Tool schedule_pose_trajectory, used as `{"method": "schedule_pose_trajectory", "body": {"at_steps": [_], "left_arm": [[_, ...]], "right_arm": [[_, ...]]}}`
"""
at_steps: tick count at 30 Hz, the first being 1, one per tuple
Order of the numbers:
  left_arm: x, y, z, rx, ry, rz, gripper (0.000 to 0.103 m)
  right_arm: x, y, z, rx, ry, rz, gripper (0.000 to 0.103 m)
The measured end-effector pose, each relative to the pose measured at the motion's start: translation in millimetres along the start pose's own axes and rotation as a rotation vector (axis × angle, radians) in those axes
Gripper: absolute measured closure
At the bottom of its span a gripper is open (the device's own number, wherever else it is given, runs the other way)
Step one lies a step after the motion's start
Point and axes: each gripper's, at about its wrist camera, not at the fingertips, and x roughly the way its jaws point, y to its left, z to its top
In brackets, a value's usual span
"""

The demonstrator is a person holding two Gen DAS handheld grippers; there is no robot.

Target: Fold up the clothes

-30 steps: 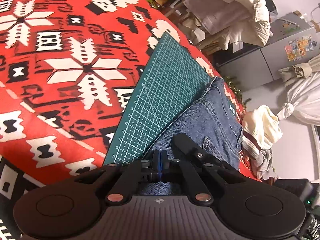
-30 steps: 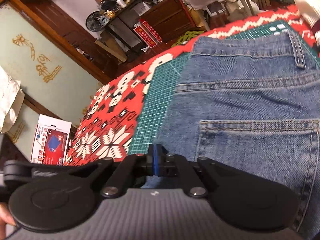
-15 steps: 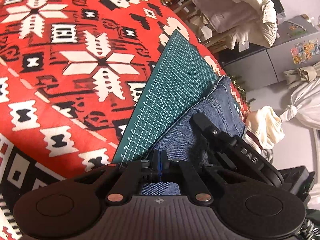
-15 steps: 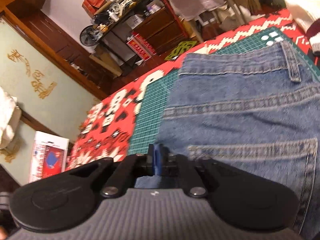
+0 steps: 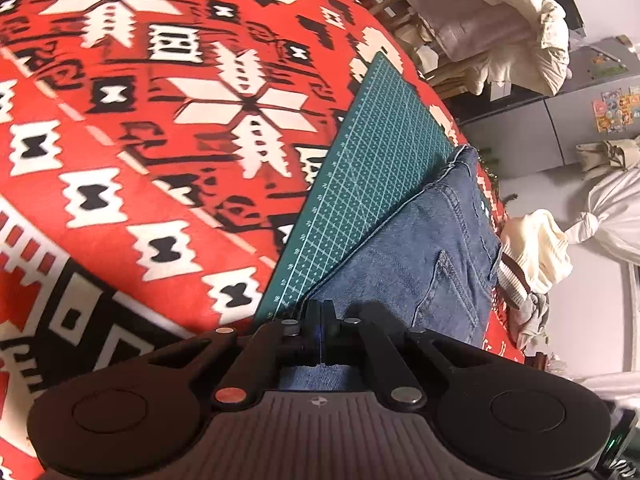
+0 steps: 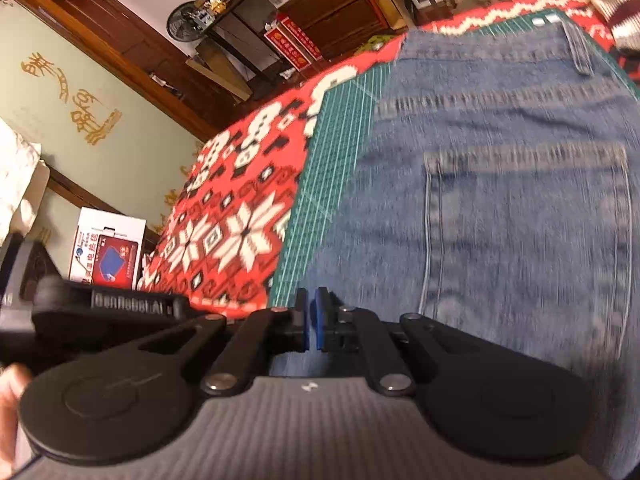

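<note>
Both grippers at the near edge of the jeans.
Left gripper (image 5: 320,334) pressed together, seemingly pinching denim; right gripper (image 6: 311,320) shows a slit. Jeans (image 6: 500,208) run lengthwise straight ahead, on the green mat (image 5: 372,184).

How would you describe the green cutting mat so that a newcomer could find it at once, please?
Start from the red patterned blanket that covers the whole surface. On it lies the green cutting mat, flat, with the blue jeans partly over it. Its pale printed grid sets it apart from the soft fabrics around it.

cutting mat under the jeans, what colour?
Dark green cutting mat with a pale grid, clearest in the left wrist view.
</note>
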Motion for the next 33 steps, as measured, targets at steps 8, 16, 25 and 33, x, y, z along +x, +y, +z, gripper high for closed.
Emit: {"method": "schedule_pose_trajectory", "body": {"at_steps": [8,16,25,33], "left_arm": [[-12.2,8.1,-11.5,0.005,-0.002,0.020,0.100],[-25.9,19.3,-26.2,0.009,-0.008,0.038,0.100],[-39.7,25.1,-40.2,0.017,-0.023,0.068,0.100],[-42.5,20.2,-42.2,0.028,-0.031,0.059,0.099]], "right_arm": [[-14.2,19.0,-34.3,-0.058,0.050,-0.006,0.099],[-20.3,30.5,-50.6,-0.087,0.063,-0.011,0.099],[-26.4,42.7,-65.6,-0.133,0.090,-0.010,0.099],[-43.4,33.8,-63.1,-0.112,0.054,-0.049,0.099]]}}
